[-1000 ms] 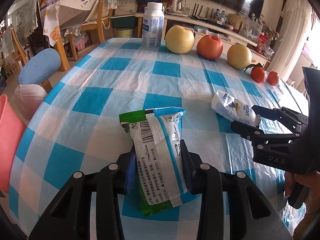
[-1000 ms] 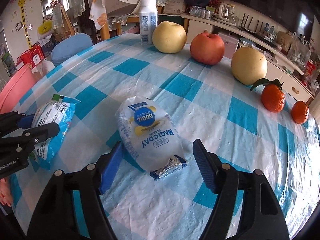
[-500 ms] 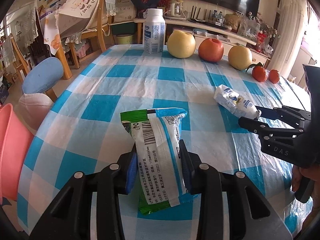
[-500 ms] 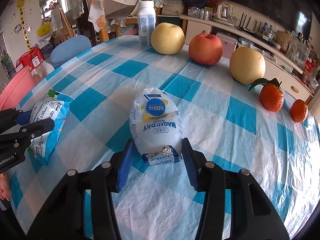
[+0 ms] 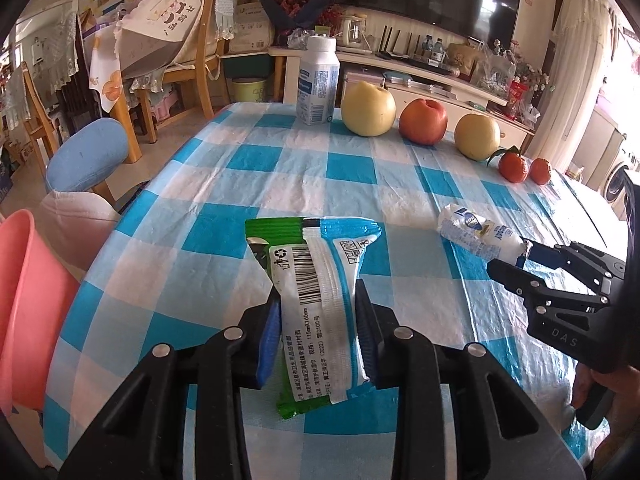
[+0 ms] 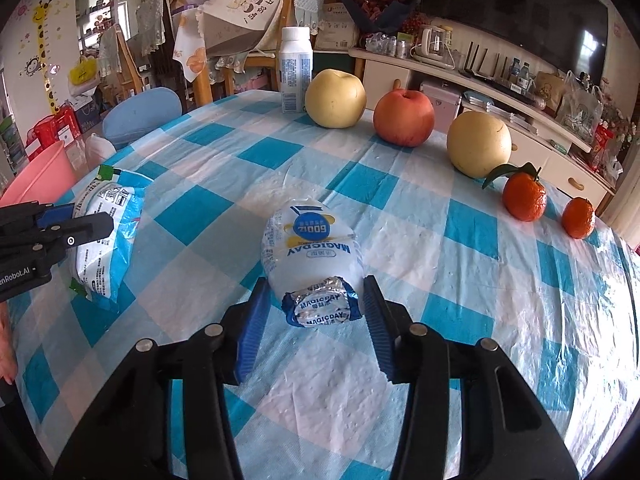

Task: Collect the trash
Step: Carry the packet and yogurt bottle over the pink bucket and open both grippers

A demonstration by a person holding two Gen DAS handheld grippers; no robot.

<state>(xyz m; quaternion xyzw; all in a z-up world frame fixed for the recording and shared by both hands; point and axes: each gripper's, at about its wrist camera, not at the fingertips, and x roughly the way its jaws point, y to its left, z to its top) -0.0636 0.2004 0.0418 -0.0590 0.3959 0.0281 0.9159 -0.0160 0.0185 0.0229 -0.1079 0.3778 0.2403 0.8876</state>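
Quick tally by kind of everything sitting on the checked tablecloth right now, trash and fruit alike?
Crumpled plastic wrappers: 2, the green and blue barcode wrapper and the white MAGICDAY wrapper.
White plastic bottle: 1.
Yellow pears: 2.
Red apple: 1.
Small orange tangerines: 2.
Total: 8.

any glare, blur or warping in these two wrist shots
Left wrist view: sharp, fisheye bends the table edge, the window at right is blown out, dark vignette in the corners. Right wrist view: sharp too, soft sheen on the plastic tablecloth, a window reflection on the dark TV.
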